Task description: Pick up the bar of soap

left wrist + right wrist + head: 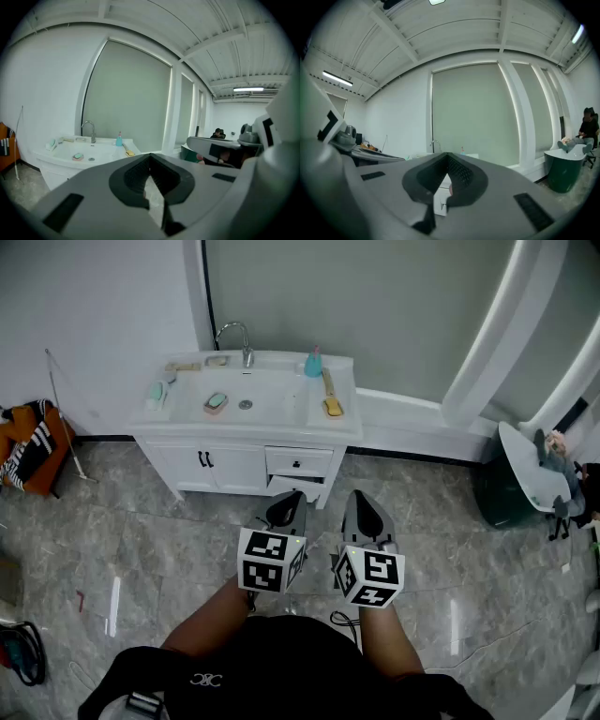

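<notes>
The left gripper and right gripper hover well short of the sink, each with jaws pressed together on nothing. The bar of soap lies in the basin beside the drain. A good pickup probably means closing in first, then spreading one gripper's jaws to straddle the bar's narrow sides.

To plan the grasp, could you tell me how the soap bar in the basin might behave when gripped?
The bar of soap looks small, rounded and smooth, so probably rigid but slippery. It sits on a pink dish, which may shift or lift along.
</notes>
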The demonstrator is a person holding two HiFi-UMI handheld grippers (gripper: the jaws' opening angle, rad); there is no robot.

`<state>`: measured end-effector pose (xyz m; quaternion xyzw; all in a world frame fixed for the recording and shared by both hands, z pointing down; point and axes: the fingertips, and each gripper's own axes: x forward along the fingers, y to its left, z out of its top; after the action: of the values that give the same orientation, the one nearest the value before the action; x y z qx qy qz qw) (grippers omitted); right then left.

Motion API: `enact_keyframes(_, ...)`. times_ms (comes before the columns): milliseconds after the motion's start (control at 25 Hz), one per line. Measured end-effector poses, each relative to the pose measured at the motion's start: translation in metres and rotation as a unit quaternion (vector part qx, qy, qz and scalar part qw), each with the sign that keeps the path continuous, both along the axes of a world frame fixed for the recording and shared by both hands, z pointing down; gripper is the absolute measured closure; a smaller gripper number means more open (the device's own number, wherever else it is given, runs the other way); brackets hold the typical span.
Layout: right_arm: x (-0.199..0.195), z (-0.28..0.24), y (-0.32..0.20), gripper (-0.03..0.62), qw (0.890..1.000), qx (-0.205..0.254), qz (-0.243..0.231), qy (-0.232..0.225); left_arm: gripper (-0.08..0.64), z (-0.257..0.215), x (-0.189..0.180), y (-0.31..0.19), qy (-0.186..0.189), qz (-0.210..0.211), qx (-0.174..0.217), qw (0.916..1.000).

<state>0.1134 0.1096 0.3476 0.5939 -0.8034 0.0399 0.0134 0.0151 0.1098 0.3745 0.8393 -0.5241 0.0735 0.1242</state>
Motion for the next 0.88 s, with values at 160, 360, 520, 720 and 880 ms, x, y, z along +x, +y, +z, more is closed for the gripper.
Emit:
enact_keyframes(160, -0.010, 0.003, 0.001, 0.586, 1.000, -0.005, 0.000, -0.005, 0.552, 0.000, -0.012, 0.002, 0.004, -0.005, 0.001, 1.0000)
enact_keyframes(360, -0.017, 0.005, 0.009, 0.586, 1.000, -0.010, -0.002, -0.018, 0.552, 0.003, -0.023, 0.010, 0.007, -0.010, -0.002, 0.9999)
enact_keyframes(520, -0.023, 0.010, 0.016, 0.586, 1.000, -0.017, -0.001, -0.015, 0.552, 0.005, -0.028, 0.015, 0.008, -0.008, -0.005, 0.9999)
enact_keyframes(720, -0.024, 0.017, 0.026, 0.586, 1.000, -0.026, 0.002, -0.012, 0.552, 0.008, -0.027, 0.024, 0.009, -0.003, -0.006, 0.9999)
enact_keyframes(880, -0.019, 0.020, 0.032, 0.585, 0.999, -0.032, 0.010, -0.018, 0.552, 0.011, -0.023, 0.031, 0.008, 0.003, -0.009, 0.9999)
